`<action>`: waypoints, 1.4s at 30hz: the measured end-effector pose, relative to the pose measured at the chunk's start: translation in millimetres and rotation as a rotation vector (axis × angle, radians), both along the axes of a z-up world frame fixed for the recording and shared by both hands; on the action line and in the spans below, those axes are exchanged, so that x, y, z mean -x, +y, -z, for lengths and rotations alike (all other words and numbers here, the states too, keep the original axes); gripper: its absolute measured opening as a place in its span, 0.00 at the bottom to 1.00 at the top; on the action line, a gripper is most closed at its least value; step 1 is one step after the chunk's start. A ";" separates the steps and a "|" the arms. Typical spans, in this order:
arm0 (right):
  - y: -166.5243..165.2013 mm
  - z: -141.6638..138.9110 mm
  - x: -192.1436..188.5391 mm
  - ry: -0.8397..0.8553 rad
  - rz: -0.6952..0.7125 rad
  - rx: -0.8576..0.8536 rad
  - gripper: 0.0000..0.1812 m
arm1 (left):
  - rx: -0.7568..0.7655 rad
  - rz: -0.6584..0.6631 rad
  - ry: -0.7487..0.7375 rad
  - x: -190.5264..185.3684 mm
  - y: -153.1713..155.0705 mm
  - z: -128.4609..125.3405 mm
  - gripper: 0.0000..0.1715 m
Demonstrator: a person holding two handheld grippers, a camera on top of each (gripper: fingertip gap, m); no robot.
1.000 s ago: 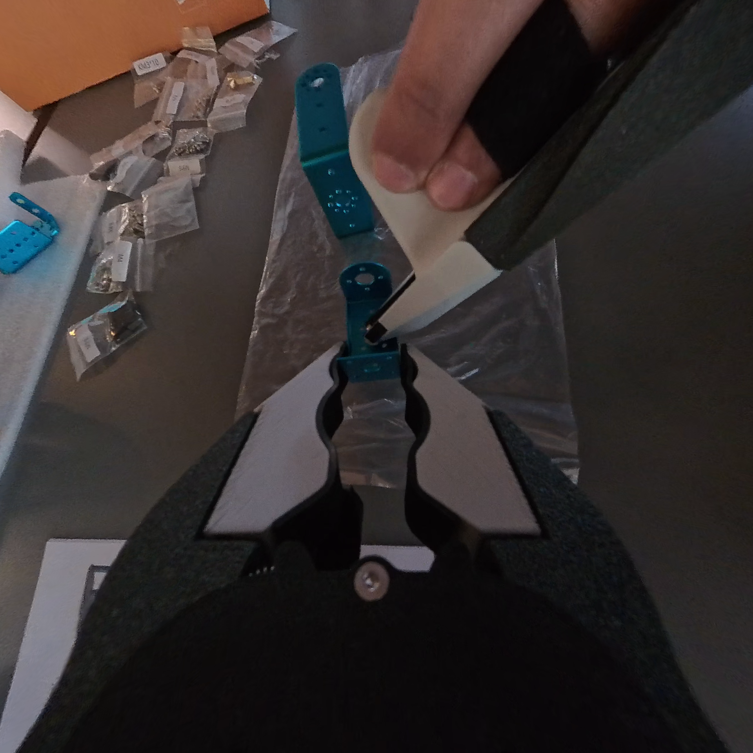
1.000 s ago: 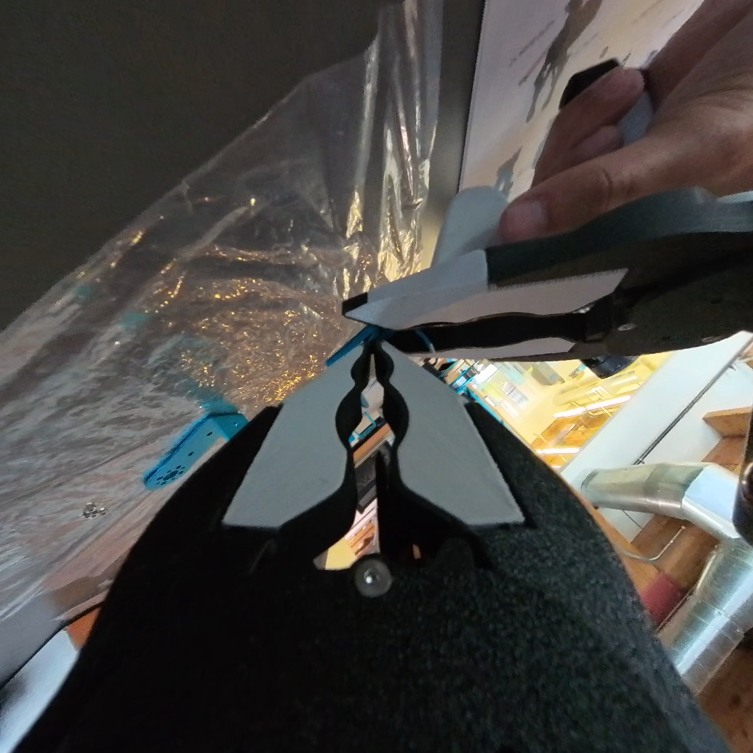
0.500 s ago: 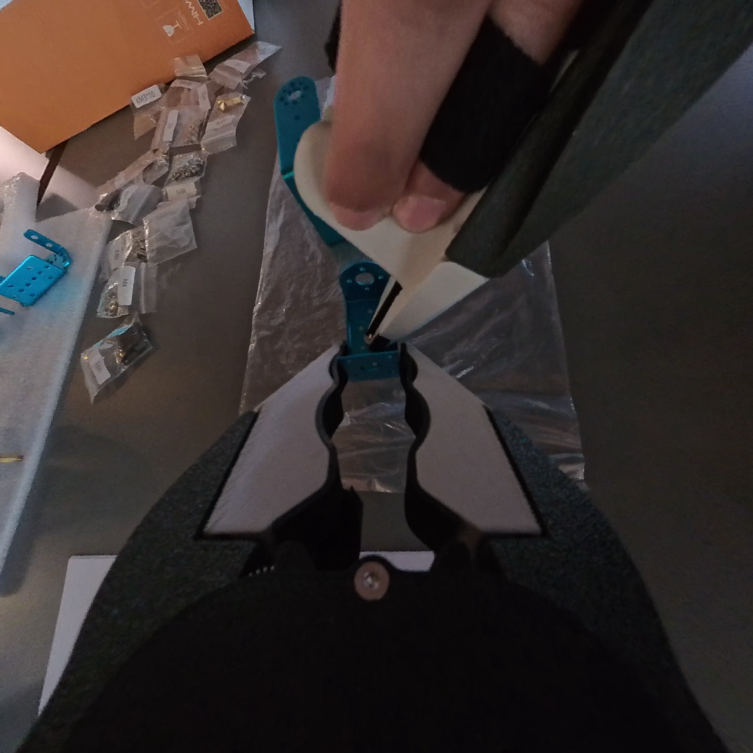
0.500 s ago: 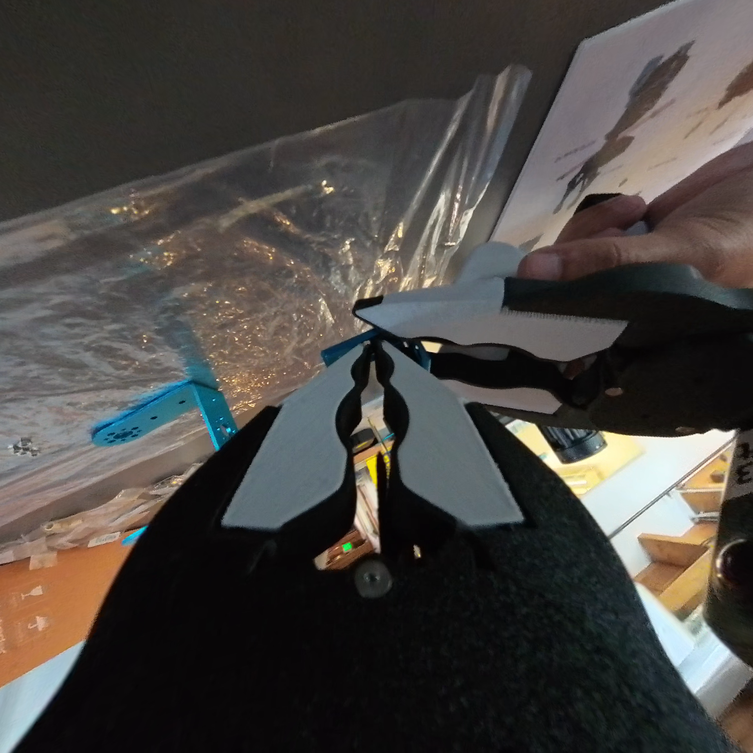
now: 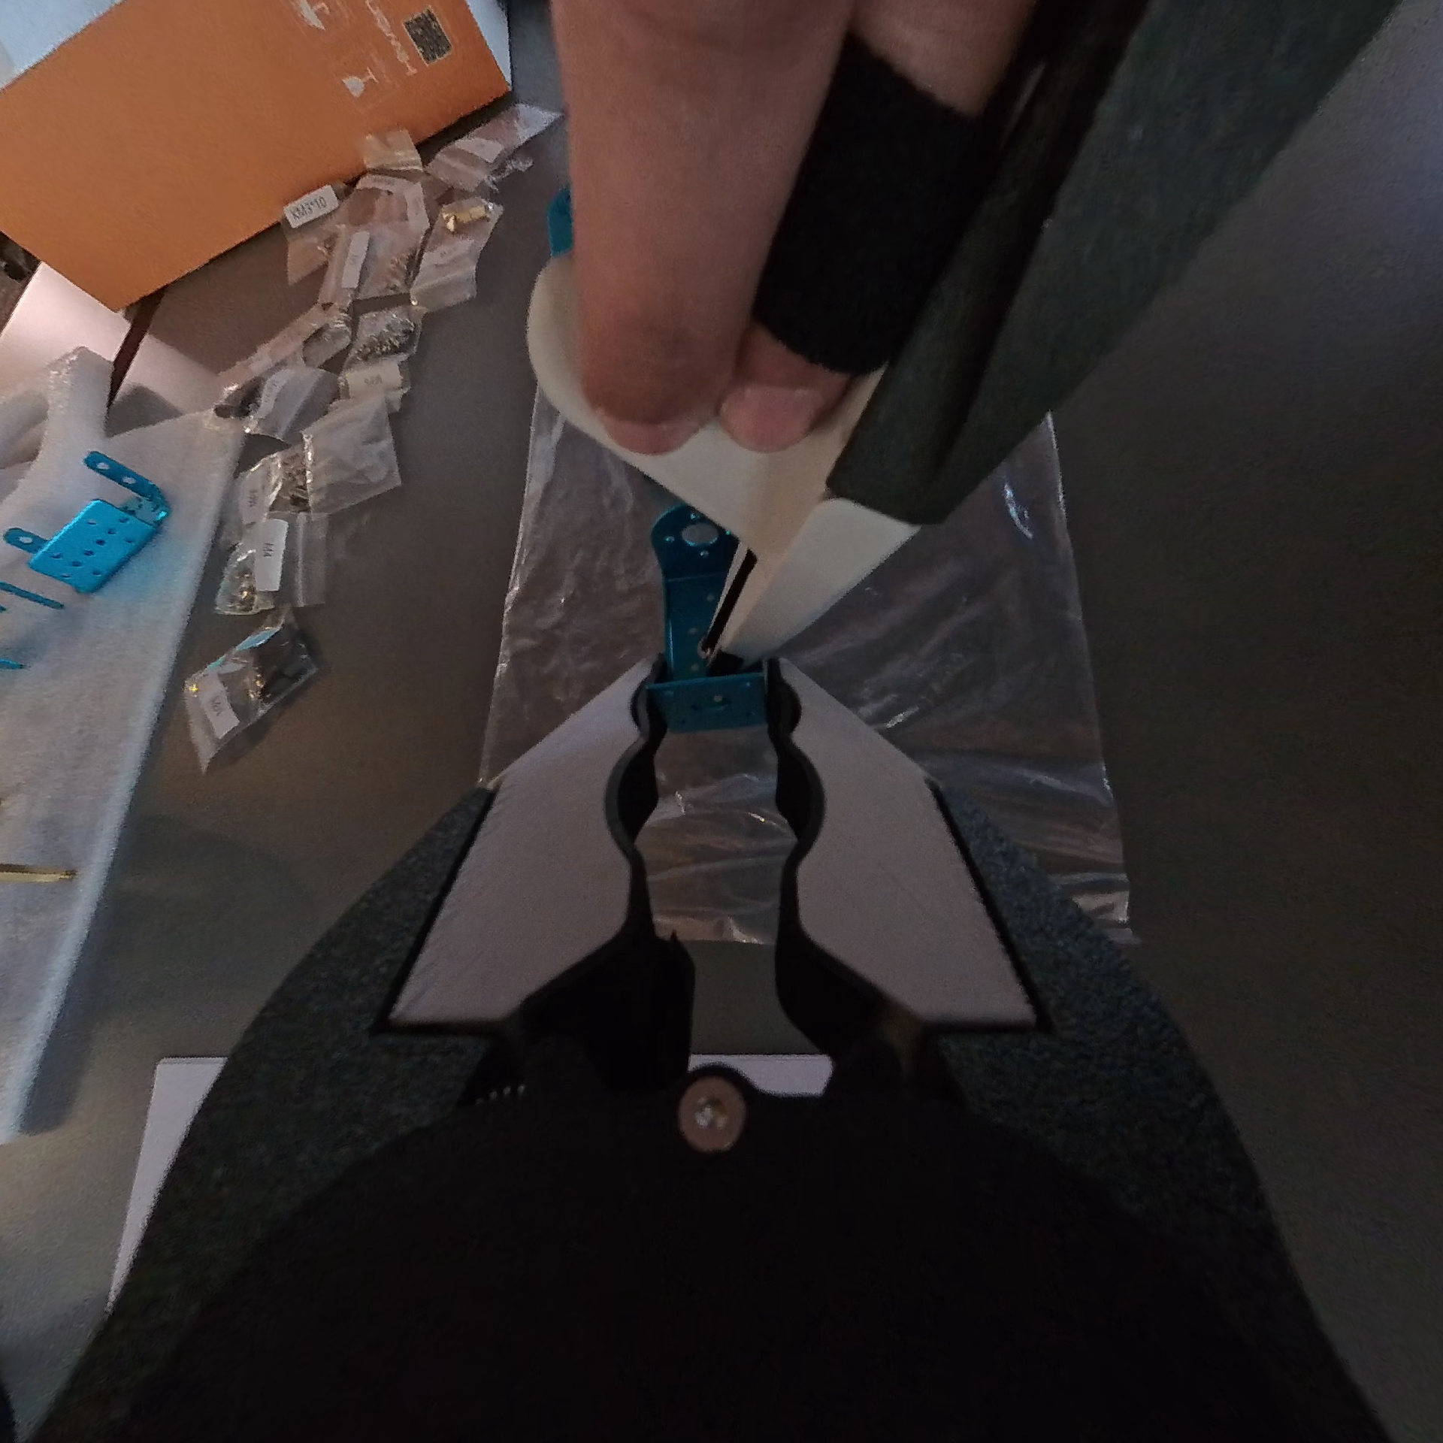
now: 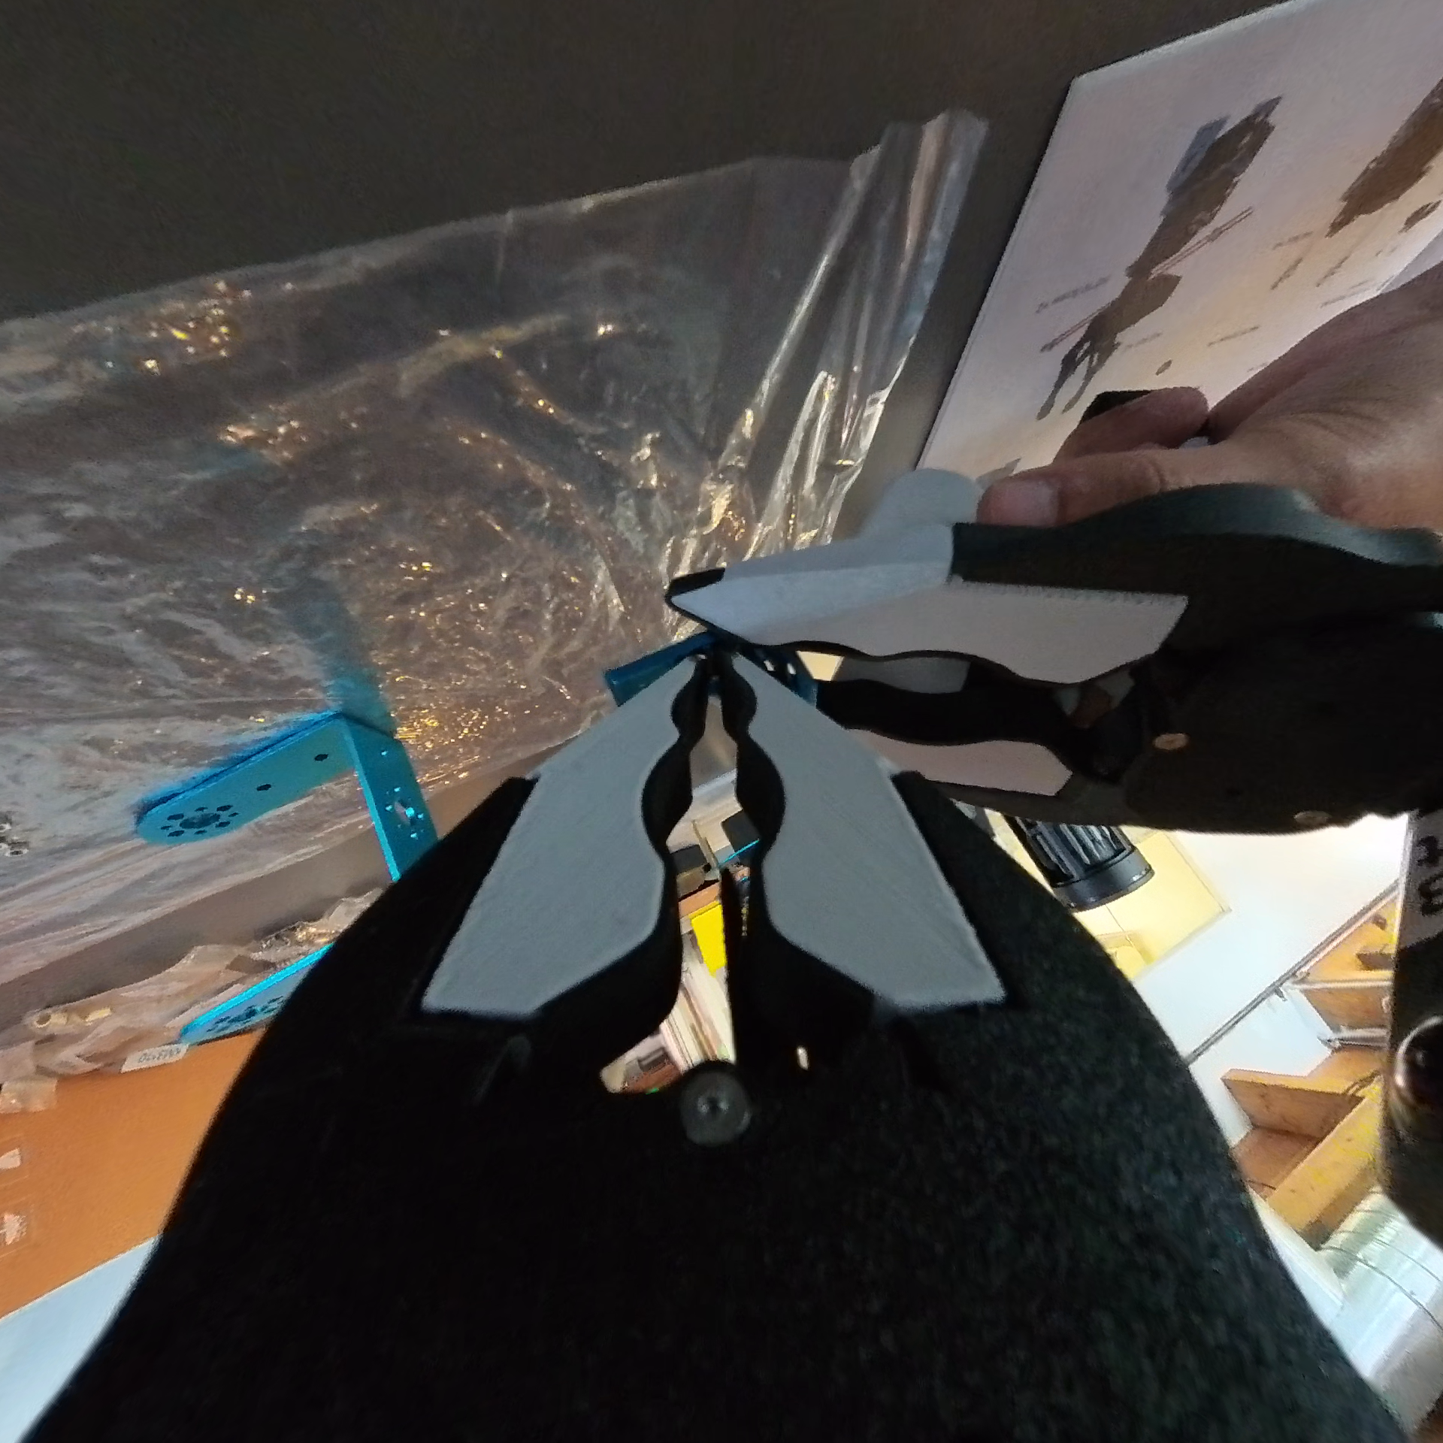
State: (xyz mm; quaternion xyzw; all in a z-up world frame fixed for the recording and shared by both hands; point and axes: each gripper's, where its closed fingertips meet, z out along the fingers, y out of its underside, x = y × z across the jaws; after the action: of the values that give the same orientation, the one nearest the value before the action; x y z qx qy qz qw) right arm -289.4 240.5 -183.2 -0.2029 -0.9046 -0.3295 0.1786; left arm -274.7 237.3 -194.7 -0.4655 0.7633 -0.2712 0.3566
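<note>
My left gripper (image 5: 707,687) is shut on the base of a small blue perforated metal bracket (image 5: 687,578), held above a clear plastic bag (image 5: 937,664). My right gripper (image 5: 712,642) comes down from the upper right in a person's hand (image 5: 664,234). Its closed tips press against the inside of the bracket's upright arm. In the right wrist view the right gripper (image 6: 714,675) meets the bracket (image 6: 636,679), and the left gripper (image 6: 742,648) reaches in from the right. I cannot see anything between the right tips.
A second blue bracket (image 6: 258,789) lies on the plastic bag (image 6: 390,507). Several small bags of hardware (image 5: 343,390) lie to the left, near an orange box (image 5: 195,117) and white foam holding blue parts (image 5: 94,539). A white printed sheet (image 6: 1171,234) lies near me. Only a small space, under 4 cm, lies between the two pairs of fingers.
The right gripper and hand have swung in over the bracket and now hide most of the second bracket in the left wrist view. The left gripper has kept its hold.
</note>
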 end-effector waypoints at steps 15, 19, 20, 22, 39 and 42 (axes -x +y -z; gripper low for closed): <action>-2.6 -2.8 -5.3 0.097 0.076 0.059 0.06 | -0.005 -0.008 -0.004 -0.8 2.2 0.3 0.14; -1.9 -11.8 -6.8 0.163 0.118 0.075 0.07 | -0.002 -0.013 -0.011 -0.5 4.2 -2.3 0.14; -0.9 -17.2 -5.9 0.199 0.129 0.075 0.08 | 0.000 -0.013 -0.014 -0.1 4.7 -3.5 0.14; 4.8 -31.1 -7.1 0.302 0.190 0.074 0.10 | -0.017 -0.026 -0.008 2.5 11.0 -5.4 0.14; -2.6 34.3 -20.4 0.710 1.104 0.727 0.08 | 0.006 -0.188 0.021 10.6 58.8 -4.4 0.14; 0.6 34.5 -18.5 0.711 1.098 0.722 0.04 | 0.010 -0.189 0.024 11.5 60.5 -3.7 0.14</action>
State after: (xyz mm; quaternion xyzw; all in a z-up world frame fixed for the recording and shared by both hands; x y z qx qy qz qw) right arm -270.9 241.1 -217.7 -0.7657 -0.6130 0.0319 0.1923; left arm -286.2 297.7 -191.0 -0.5405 0.7187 -0.2345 0.3693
